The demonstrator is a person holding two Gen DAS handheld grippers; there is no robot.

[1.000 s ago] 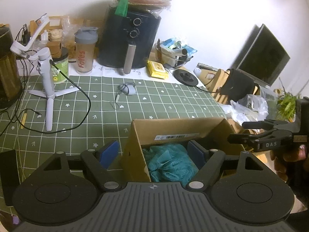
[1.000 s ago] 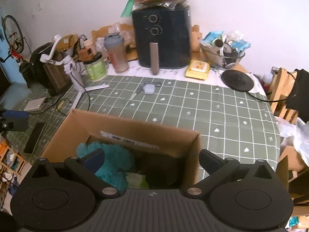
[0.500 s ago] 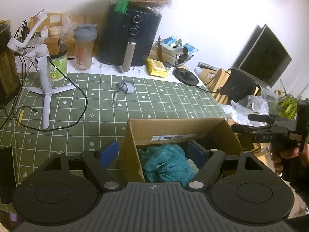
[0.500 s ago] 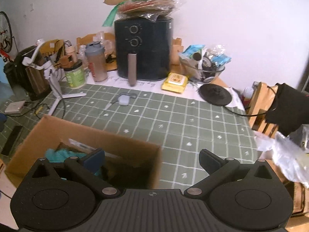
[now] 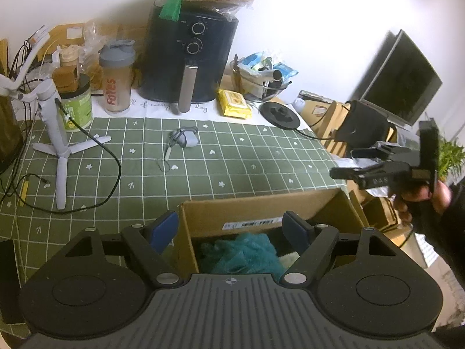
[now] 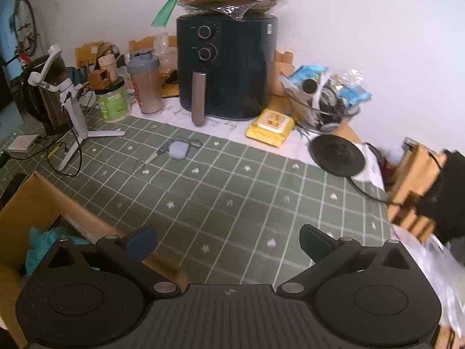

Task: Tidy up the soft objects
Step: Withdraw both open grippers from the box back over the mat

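An open cardboard box (image 5: 261, 209) stands on the near part of the green checked tablecloth. Inside it lies a fluffy teal soft thing (image 5: 241, 254) with a pale cloth (image 5: 290, 260) beside it. My left gripper (image 5: 229, 228) hangs open over the box's near-left corner, one finger outside the left wall and the other inside. My right gripper (image 6: 228, 238) is open and empty above bare tablecloth, to the right of the box (image 6: 43, 203), where the teal thing (image 6: 37, 238) peeks out. In the left wrist view the right gripper (image 5: 344, 163) is held by a hand beyond the box's right side.
At the back stand a black air fryer (image 6: 226, 69), a shaker bottle (image 6: 145, 84), a green tub (image 6: 113, 101) and a white tripod stand (image 5: 58, 139) with a black cable. A grey case (image 6: 177, 149), yellow pack (image 6: 270, 126), black disc (image 6: 337, 154) and glass bowl (image 6: 325, 107) lie nearby.
The right gripper has swung right, away from the box, which now sits at the left edge of its view. The left gripper shifted slightly; its jaws stay the same.
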